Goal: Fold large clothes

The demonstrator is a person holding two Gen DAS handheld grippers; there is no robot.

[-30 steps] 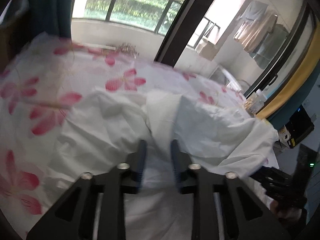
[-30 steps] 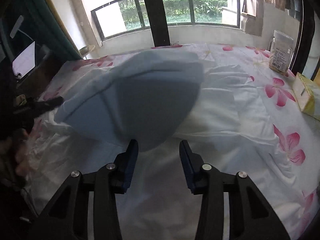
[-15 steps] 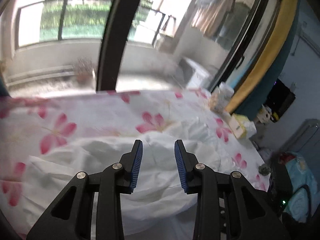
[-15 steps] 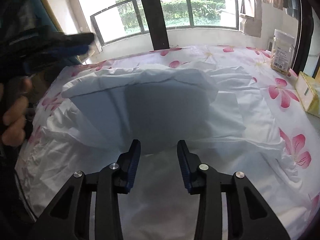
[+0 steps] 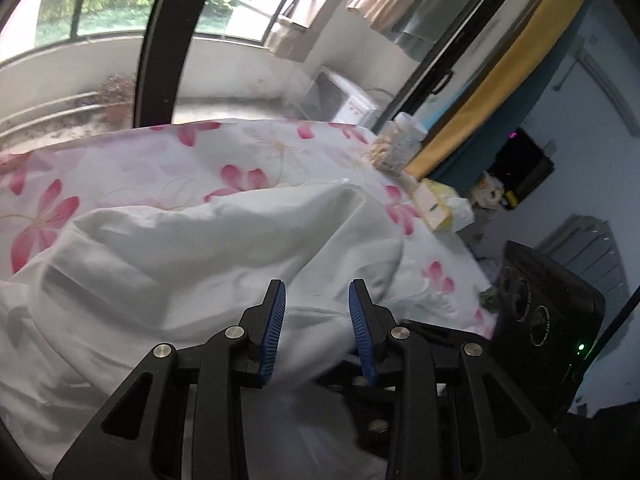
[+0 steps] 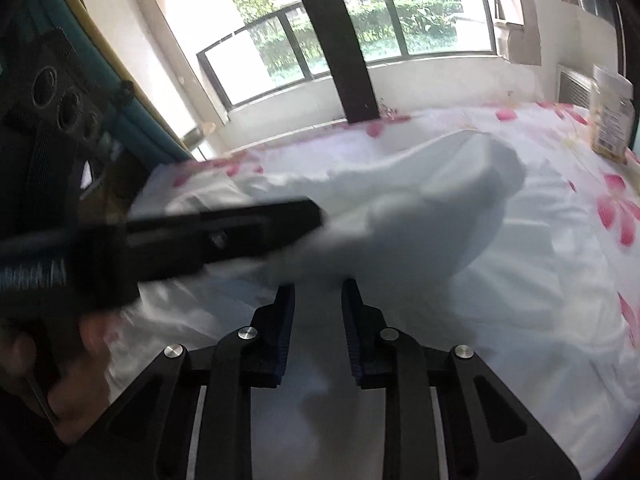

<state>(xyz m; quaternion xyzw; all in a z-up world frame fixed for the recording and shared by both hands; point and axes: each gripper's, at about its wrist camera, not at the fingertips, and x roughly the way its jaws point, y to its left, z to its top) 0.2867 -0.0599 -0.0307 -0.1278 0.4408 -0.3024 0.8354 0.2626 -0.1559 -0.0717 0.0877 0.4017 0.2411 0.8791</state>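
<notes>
A large white garment (image 5: 180, 248) lies crumpled on a bed sheet (image 5: 132, 168) printed with pink flowers. My left gripper (image 5: 316, 312) has a raised fold of it bunched between its blue pads and looks shut on it. In the right wrist view that gripper (image 6: 318, 214) reaches in from the left, blurred. The garment (image 6: 460, 184) humps up from its tip. My right gripper (image 6: 318, 296) sits just below, its jaws closing with white cloth between them, the pads still apart. Its black body (image 5: 424, 334) shows under the left one.
A jar (image 5: 396, 148) and a tissue box (image 5: 436, 204) stand at the bed's right edge. A black speaker (image 5: 548, 312) sits beside the bed. A person's hand (image 6: 80, 360) holds the left gripper's handle. Windows and a dark pillar (image 6: 340, 40) lie beyond the bed.
The left gripper has swung across and now sits close over the right one. The raised hump of cloth has shifted right. The right jaws have narrowed.
</notes>
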